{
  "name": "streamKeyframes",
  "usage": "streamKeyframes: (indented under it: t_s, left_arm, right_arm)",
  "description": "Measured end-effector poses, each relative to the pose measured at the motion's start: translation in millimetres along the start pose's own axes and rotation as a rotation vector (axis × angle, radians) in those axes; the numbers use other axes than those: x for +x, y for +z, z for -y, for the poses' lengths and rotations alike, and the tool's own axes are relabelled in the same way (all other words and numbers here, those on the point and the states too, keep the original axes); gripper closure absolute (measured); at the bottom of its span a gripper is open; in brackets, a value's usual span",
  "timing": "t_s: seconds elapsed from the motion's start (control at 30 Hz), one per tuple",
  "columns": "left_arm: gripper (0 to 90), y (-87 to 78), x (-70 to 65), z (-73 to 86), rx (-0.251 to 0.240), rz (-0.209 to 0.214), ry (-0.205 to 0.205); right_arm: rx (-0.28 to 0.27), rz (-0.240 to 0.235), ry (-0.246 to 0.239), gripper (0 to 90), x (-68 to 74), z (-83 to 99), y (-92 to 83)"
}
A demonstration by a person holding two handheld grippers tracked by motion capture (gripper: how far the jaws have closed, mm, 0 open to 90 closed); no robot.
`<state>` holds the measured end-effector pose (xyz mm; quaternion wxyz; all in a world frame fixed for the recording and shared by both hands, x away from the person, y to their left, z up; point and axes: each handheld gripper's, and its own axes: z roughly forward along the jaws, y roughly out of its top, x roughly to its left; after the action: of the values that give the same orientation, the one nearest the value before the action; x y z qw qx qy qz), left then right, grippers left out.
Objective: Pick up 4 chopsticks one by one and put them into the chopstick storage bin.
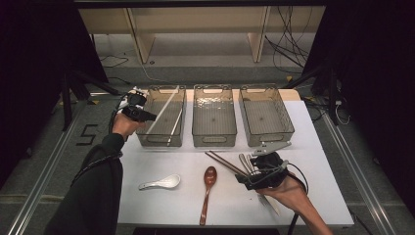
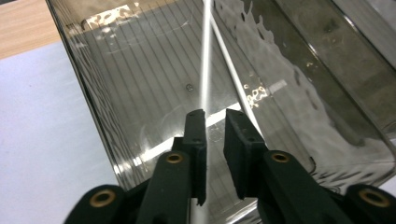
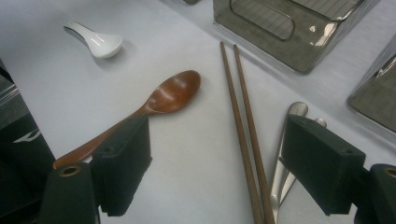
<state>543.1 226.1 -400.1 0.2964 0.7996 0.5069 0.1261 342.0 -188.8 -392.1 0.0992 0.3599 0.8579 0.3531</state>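
My left gripper (image 1: pixel 147 116) (image 2: pixel 215 114) hangs over the near left part of the left clear bin (image 1: pixel 161 142) (image 2: pixel 116 93). A white chopstick (image 1: pixel 164 110) (image 2: pixel 205 60) runs between its jaws along the left pad. The jaws stand slightly apart, with a gap to the right pad. A second white chopstick (image 1: pixel 174 126) (image 2: pixel 233 74) lies in the same bin. My right gripper (image 1: pixel 248 167) (image 3: pixel 217 154) is wide open low over a pair of brown chopsticks (image 1: pixel 226 164) (image 3: pixel 243 116) lying on the white table.
A brown wooden spoon (image 1: pixel 208 188) (image 3: pixel 163 98) and a white ceramic spoon (image 1: pixel 160 183) (image 3: pixel 95 41) lie on the table's near half. Metal spoons (image 1: pixel 244 160) (image 3: pixel 287 140) lie beside the brown chopsticks. The middle bin (image 1: pixel 214 139) (image 3: pixel 280 28) and right bin (image 1: pixel 266 139) stand behind.
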Motion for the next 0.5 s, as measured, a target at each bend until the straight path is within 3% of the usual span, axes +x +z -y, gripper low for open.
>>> streamKeyframes:
  t_s: [0.1, 0.3, 0.5]
  left_arm:
    - [66.4, -0.7, -0.7, 0.6, 0.027, 0.006, 0.003]
    - [48.6, -13.8, -5.9, 1.9, 0.0, 0.021, -0.017]
    - [34.6, -32.4, -17.5, 7.6, -0.086, 0.05, 0.007]
  right_arm:
    - [0.0, -0.003, 0.001, 24.7, 0.1, -0.1, -0.2]
    - [0.0, 0.001, 0.004, 24.7, -0.5, -0.3, -0.7]
    - [0.003, 0.006, 0.01, 24.6, -2.1, 0.2, 0.1]
